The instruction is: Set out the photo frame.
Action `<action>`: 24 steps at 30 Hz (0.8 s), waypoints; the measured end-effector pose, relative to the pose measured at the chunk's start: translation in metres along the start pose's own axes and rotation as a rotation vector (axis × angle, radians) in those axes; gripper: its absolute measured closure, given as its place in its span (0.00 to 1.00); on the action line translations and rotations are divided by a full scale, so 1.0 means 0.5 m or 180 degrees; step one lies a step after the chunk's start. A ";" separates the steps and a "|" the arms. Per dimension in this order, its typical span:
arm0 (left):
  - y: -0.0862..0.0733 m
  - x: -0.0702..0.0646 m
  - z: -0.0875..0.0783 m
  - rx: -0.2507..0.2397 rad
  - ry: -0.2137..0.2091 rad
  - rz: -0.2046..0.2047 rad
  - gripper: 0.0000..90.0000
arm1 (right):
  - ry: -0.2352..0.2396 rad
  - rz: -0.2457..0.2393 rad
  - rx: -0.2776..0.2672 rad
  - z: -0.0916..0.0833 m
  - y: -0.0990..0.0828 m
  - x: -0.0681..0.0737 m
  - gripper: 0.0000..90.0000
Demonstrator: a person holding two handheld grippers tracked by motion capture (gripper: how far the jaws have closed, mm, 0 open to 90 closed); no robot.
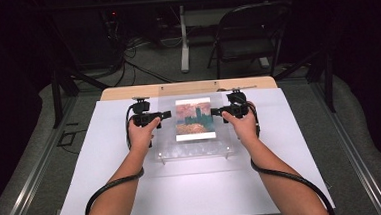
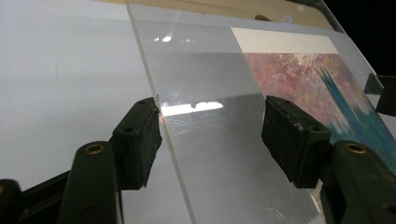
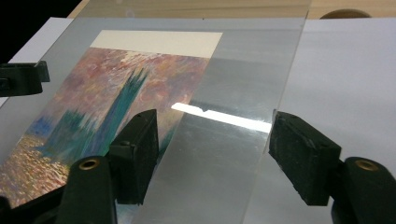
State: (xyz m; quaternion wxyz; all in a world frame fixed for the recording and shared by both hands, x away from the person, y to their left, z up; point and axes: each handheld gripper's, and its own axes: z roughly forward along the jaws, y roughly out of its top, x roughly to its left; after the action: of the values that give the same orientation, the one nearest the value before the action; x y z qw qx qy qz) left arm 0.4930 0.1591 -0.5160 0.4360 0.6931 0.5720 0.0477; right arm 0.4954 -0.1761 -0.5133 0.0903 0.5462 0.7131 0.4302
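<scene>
A big white sheet point(image 1: 133, 191) covers the table. In its middle lies a clear plastic plate point(image 1: 193, 150) with a painted picture point(image 1: 194, 119) under it. The left gripper point(image 1: 159, 118) and the right gripper point(image 1: 218, 112) sit at the plate's two side edges, jaws apart, not squeezing it.

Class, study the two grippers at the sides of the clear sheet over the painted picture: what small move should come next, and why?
Probably close both sets of jaws onto the sheet's side edges. The left gripper and right gripper each straddle an edge of the clear sheet, but the pads do not look pressed on it yet. The picture lies beneath it.
</scene>
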 end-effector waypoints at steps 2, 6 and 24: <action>0.001 -0.005 -0.007 -0.0025 0.0005 0.0012 0.43 | -0.0007 -0.0024 -0.0023 -0.006 0.000 0.003 0.38; 0.001 -0.015 -0.022 -0.0082 0.0024 0.0030 0.45 | -0.0044 -0.0095 -0.0087 -0.021 0.001 0.015 0.39; -0.006 -0.054 -0.096 -0.0295 0.0057 0.0240 0.54 | -0.0149 -0.0376 -0.0294 -0.091 0.000 0.059 0.45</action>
State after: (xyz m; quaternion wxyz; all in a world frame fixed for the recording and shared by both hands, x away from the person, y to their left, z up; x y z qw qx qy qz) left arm 0.4543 0.1629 -0.4767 0.4604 0.6928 0.5465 0.0967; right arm 0.4568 -0.1742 -0.4751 0.1572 0.5084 0.7212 0.4435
